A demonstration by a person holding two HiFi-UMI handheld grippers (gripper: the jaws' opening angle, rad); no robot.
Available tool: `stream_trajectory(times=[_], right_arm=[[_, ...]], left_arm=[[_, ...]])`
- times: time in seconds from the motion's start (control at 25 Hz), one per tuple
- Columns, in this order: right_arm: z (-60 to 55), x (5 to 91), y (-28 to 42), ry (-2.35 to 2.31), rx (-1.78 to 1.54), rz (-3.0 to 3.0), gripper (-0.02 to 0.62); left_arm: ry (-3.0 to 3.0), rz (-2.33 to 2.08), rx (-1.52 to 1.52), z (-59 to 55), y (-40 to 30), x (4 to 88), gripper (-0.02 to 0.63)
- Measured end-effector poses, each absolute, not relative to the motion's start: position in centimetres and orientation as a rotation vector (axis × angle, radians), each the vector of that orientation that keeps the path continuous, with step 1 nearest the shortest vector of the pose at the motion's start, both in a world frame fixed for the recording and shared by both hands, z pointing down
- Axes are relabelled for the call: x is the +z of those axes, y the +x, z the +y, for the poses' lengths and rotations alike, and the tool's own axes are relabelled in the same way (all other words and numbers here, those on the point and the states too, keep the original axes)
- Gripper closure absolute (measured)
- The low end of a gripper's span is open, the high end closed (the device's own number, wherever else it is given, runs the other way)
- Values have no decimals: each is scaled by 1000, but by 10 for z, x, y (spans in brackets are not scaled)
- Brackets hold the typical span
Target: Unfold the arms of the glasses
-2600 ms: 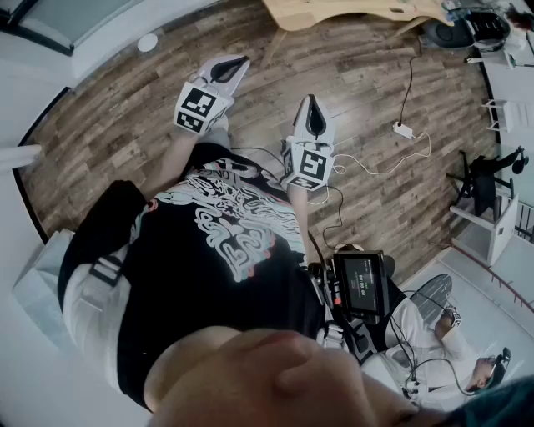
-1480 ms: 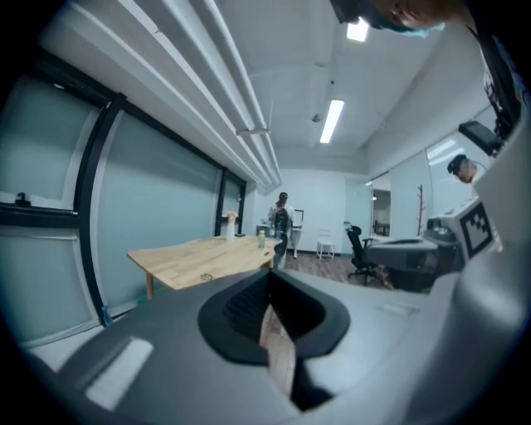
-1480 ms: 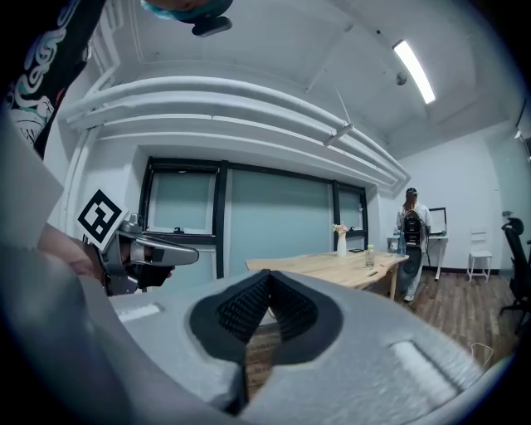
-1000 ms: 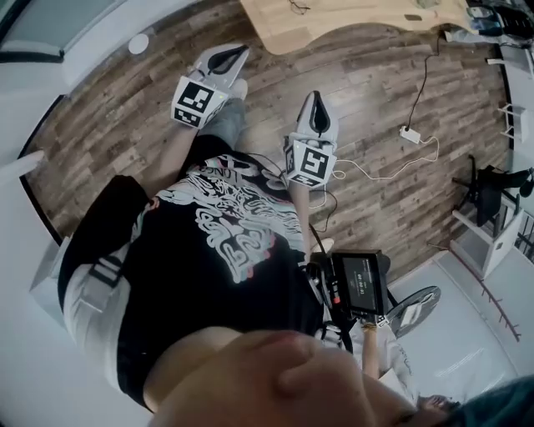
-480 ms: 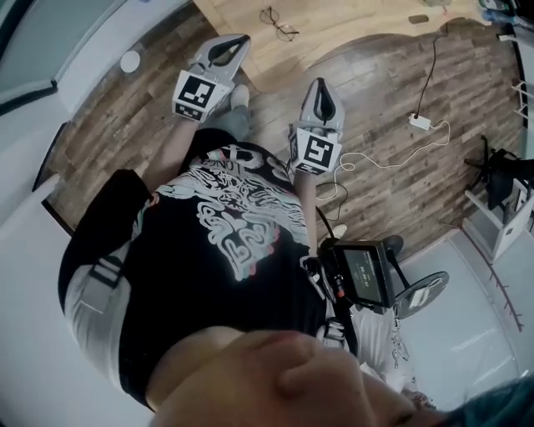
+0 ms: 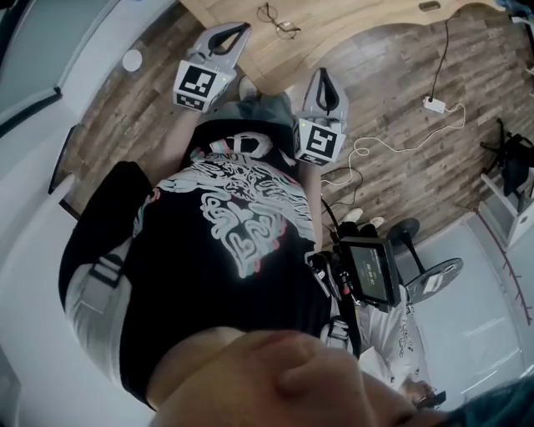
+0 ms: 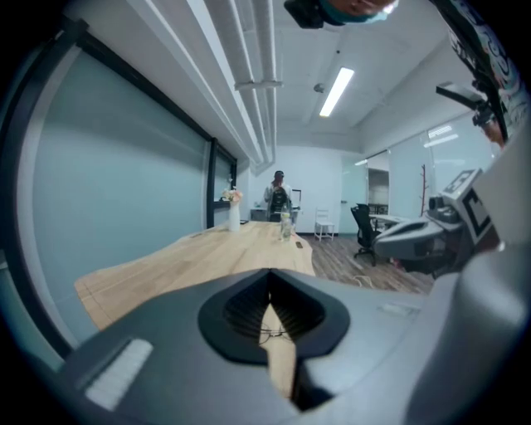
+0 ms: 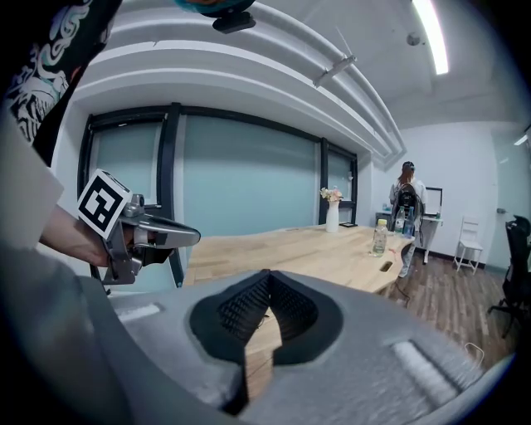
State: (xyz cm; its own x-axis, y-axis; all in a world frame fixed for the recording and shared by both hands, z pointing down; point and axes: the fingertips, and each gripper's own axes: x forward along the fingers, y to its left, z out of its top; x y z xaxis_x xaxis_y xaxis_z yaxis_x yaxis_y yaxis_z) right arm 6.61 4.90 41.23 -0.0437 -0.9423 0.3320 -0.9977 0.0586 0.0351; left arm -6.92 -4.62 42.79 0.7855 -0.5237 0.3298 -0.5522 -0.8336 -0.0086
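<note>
Thin-framed glasses point(image 6: 278, 21) lie on the light wooden table point(image 6: 350, 17) near its front edge, at the top of the head view. I cannot tell whether their arms are folded. My left gripper point(image 6: 237, 30) is shut and empty, its tips over the table edge just left of the glasses. My right gripper point(image 6: 324, 75) is also shut and empty, a little short of the table and to the right of the glasses. In the left gripper view the glasses point(image 7: 270, 334) show small through the gap below the closed jaws of the left gripper point(image 7: 269, 278).
A water bottle point(image 8: 380, 238) and a vase point(image 8: 332, 217) stand far down the long table. A person point(image 7: 278, 195) stands at the far end. A cable with a power strip point(image 6: 434, 104) lies on the wooden floor point(image 6: 400, 150). A monitor on a stand point(image 6: 371, 271) sits behind me.
I have moved forward over the wooden floor to the table. The table and the glasses have come into the head view, and both grippers now reach the table's edge, still shut.
</note>
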Motion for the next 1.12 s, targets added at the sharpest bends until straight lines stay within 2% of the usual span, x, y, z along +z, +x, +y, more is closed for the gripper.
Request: stream_trajectory(times=[0.76, 1.12], right_arm=[[3, 447, 64, 1838, 294, -2112, 597], [-43, 520, 64, 1672, 369, -2070, 595]], left_arm=[[2873, -832, 575, -75, -51, 458, 617], [2889, -688, 750, -107, -12, 523, 617]])
